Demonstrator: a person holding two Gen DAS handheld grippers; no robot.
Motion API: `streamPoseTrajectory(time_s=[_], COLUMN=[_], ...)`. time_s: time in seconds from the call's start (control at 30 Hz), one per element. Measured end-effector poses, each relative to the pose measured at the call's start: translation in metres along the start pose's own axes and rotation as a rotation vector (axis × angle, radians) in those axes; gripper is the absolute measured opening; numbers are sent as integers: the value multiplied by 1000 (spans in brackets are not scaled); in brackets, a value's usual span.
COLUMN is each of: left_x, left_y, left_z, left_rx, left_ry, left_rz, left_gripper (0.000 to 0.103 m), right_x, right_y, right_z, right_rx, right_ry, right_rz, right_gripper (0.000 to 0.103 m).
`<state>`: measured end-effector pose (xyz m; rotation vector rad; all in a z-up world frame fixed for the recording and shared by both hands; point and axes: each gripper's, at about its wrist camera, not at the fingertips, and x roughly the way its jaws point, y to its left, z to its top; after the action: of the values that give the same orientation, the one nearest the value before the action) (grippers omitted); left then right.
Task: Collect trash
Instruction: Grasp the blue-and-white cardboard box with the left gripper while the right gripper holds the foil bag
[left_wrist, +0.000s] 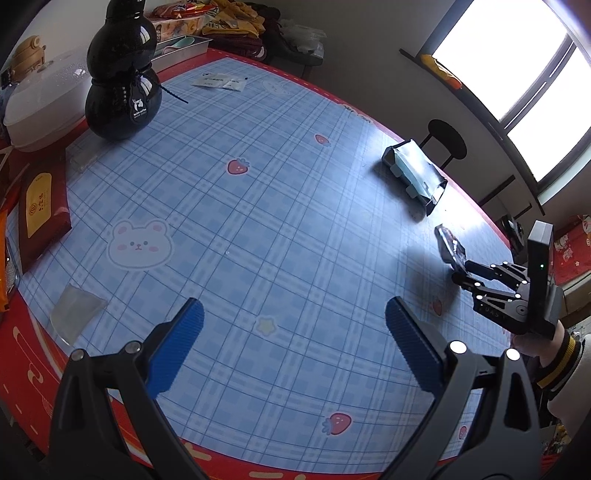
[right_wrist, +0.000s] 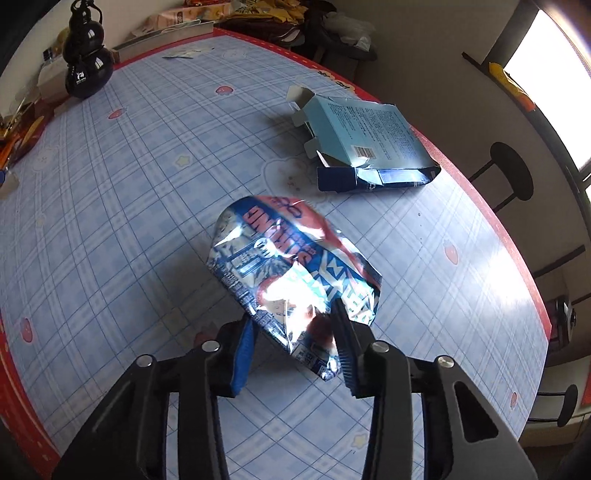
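Right gripper (right_wrist: 295, 336): jaws narrowed onto a crumpled foil snack wrapper (right_wrist: 291, 266), with both blue pads against its near end. The wrapper is clamped and stands up off the table (right_wrist: 110, 229), its printed face toward the camera. The left wrist view shows the same gripper (left_wrist: 460, 271) from the side at the right edge of the table, with the wrapper (left_wrist: 448, 245) pinched at its tips and a hand (left_wrist: 532, 339) in a striped cuff behind it.

Left gripper (left_wrist: 295, 343): jaws spread wide with nothing between the blue pads, held above the plaid tablecloth (left_wrist: 258, 229).

Containers: a light blue carton (right_wrist: 365, 144) lies flat on the table beyond the wrapper, well apart from it, with its end flaps open; nothing can be seen inside. At the far left a metal tray (left_wrist: 181, 44) sits at the table edge; its contents cannot be made out. A white lidded dish (left_wrist: 40, 99) stands just left of a black gourd-shaped bottle (left_wrist: 122, 81).

View differences: only the left wrist view shows a clear plastic scrap (left_wrist: 75, 308) near the left edge, a dark red packet (left_wrist: 42, 210) farther along that edge, and flat white sachets (left_wrist: 219, 82) at the far side in any detail. Only the right wrist view shows the wrapper's print and the carton's barcode face. Both views show a black stool (right_wrist: 511, 177) beyond the table on the right
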<state>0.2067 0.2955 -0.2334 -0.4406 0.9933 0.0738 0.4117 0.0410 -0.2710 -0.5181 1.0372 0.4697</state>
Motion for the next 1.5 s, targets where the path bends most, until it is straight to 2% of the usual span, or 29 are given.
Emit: streamPoseTrajectory(time_s=[0.03, 0.17, 0.2, 0.27, 0.5, 0.67, 0.77, 0.9, 0.97, 1.07, 1.17, 1.23, 1.3, 1.37, 1.43, 1.5], left_x=[1, 7, 9, 15, 39, 67, 88, 122, 144, 188, 225, 244, 260, 271, 278, 284], left_y=[-3, -14, -18, -26, -57, -86, -111, -145, -160, -183, -197, -192, -181, -176, -178, -186], left_z=[1, 8, 10, 13, 27, 48, 75, 131, 158, 187, 206, 221, 233, 238, 235, 228], left_rx=[5, 25, 31, 46, 100, 143, 224, 316, 339, 400, 466, 413, 313, 265, 279, 337], left_ry=[0, 6, 8, 15, 46, 66, 46, -17, -31, 22, 34, 36, 51, 64, 90, 123], left_rz=[-3, -18, -22, -30, -72, -113, -110, -97, -123, -160, -123, -113, -136, -154, -163, -165], left_gripper=[97, 97, 97, 97, 97, 97, 97, 97, 97, 97, 97, 96, 92, 89, 84, 79], right_x=[-5, -23, -27, -33, -48, -60, -74, -90, -97, -109, -119, -122, -124, -123, -122, -120], right_y=[-4, -23, -29, -39, -71, -82, -90, -106, -115, -127, -136, -141, -146, -150, -152, -153], right_z=[0, -6, -9, -15, -54, -87, -107, -134, -148, -170, -191, -203, -213, -221, -227, -229], right_rx=[24, 156, 186, 247, 518, 640, 682, 725, 749, 795, 826, 842, 855, 878, 897, 908], right_ry=[-17, -69, -75, -95, -133, -163, -192, -204, -206, -213, -210, -204, -198, -194, -191, -192], right_rz=[4, 44, 52, 66, 159, 160, 138, 104, 81, 52, 31, 20, 7, 1, 1, 6], right_gripper=[25, 13, 5, 3, 3, 3, 3, 3, 3, 3, 3, 3, 3, 3, 3, 3])
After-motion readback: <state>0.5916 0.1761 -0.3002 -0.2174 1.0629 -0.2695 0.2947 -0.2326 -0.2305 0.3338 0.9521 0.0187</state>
